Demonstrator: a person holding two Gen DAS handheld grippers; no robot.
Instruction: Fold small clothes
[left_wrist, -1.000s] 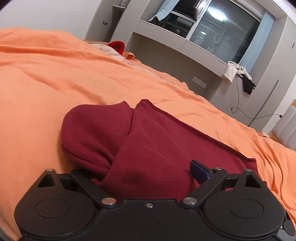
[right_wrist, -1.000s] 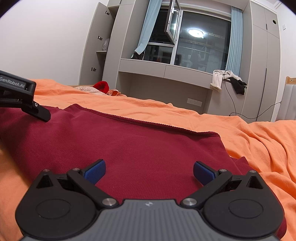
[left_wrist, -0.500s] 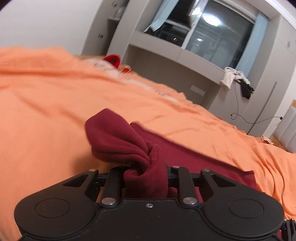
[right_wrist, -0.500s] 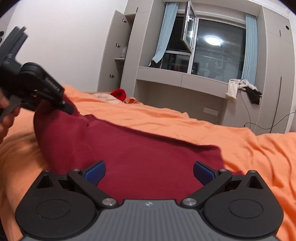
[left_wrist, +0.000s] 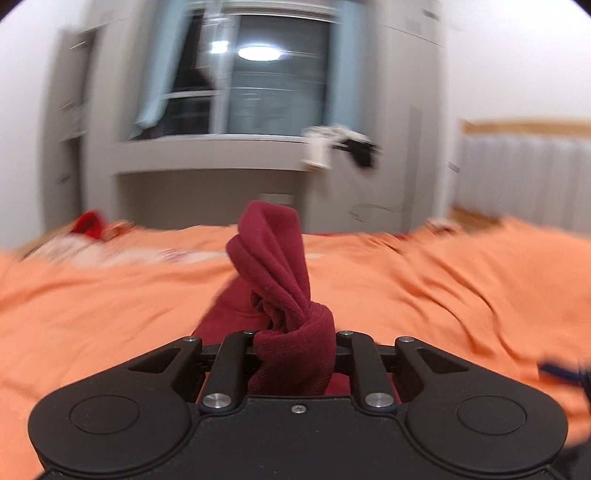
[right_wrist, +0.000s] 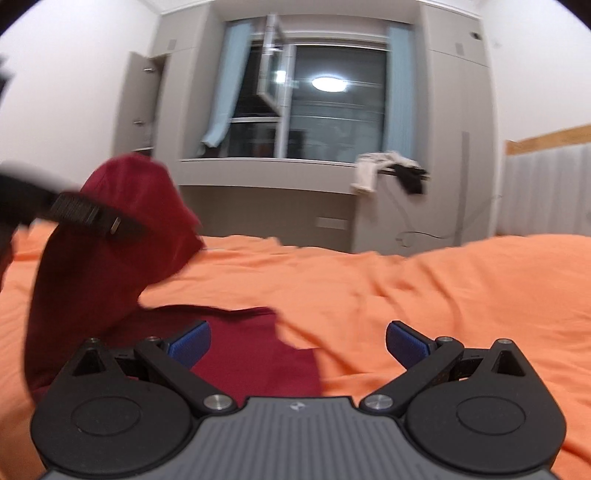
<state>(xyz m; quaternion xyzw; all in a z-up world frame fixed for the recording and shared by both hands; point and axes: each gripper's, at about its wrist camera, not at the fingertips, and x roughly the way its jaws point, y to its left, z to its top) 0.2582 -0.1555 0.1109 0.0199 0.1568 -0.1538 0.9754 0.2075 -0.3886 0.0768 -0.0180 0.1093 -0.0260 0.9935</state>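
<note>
A dark red knit garment (left_wrist: 273, 251) lies on the orange bed cover (left_wrist: 443, 295). My left gripper (left_wrist: 295, 347) has a bunched fold of it between its jaws, which are closing on the cloth, and holds it raised above the bed. From the right wrist view the lifted part of the garment (right_wrist: 110, 266) hangs at the left from the left gripper (right_wrist: 88, 218), while its lower part lies flat. My right gripper (right_wrist: 297, 339) is open above the garment's right edge. Its blue pads (right_wrist: 190, 341) hold nothing.
Past the bed stands a grey window unit whose ledge holds draped white and black clothes (right_wrist: 388, 170). A small red item (left_wrist: 88, 223) lies at the bed's far left. A padded headboard (right_wrist: 546, 184) is at the right. Orange cover spreads to the right.
My left gripper went from wide open to shut on a bunch of the red garment and lifted it, swinging right. My right gripper stayed open and shifted right towards the garment's edge.
</note>
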